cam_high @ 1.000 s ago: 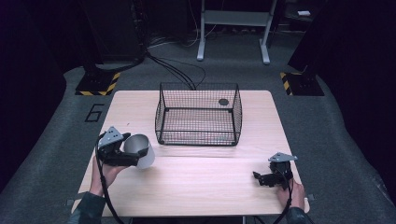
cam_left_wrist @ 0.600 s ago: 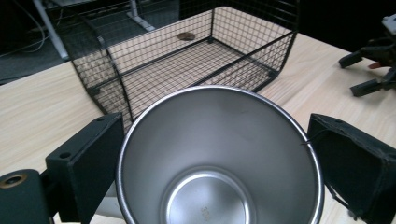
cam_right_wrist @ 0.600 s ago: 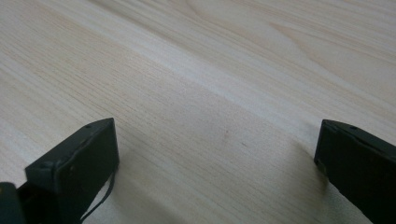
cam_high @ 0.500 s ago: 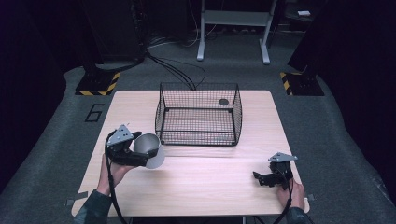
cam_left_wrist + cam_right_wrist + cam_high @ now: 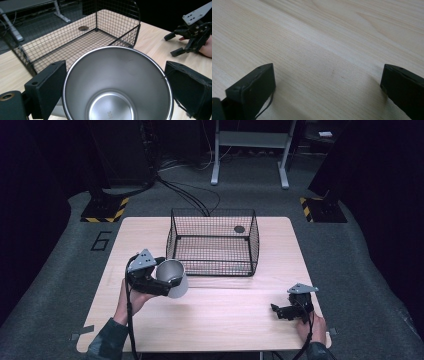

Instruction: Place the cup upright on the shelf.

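Observation:
A stainless steel cup (image 5: pixel 174 276) hangs tilted above the table, its mouth facing up and away, just off the front left corner of a black wire basket (image 5: pixel 212 264). My left gripper (image 5: pixel 169 282) is shut on it, one jaw on each side of the rim. In the left gripper view the cup (image 5: pixel 117 82) is empty and shiny inside, with the basket (image 5: pixel 75 42) right behind it. My right gripper (image 5: pixel 278 311) rests open on the table at the front right. In the right gripper view, bare wood lies between the jaws of my right gripper (image 5: pixel 327 85).
The light wooden table (image 5: pixel 225 325) has a small dark round grommet (image 5: pixel 239 229) near its far edge, seen through the basket. The basket holds nothing. Cables (image 5: pixel 190 195) and a metal stand's legs (image 5: pixel 250 160) lie on the dark floor beyond.
My left gripper has carried the cup up and to the right, from the table's left side to the basket's front left corner. The right gripper has stayed still.

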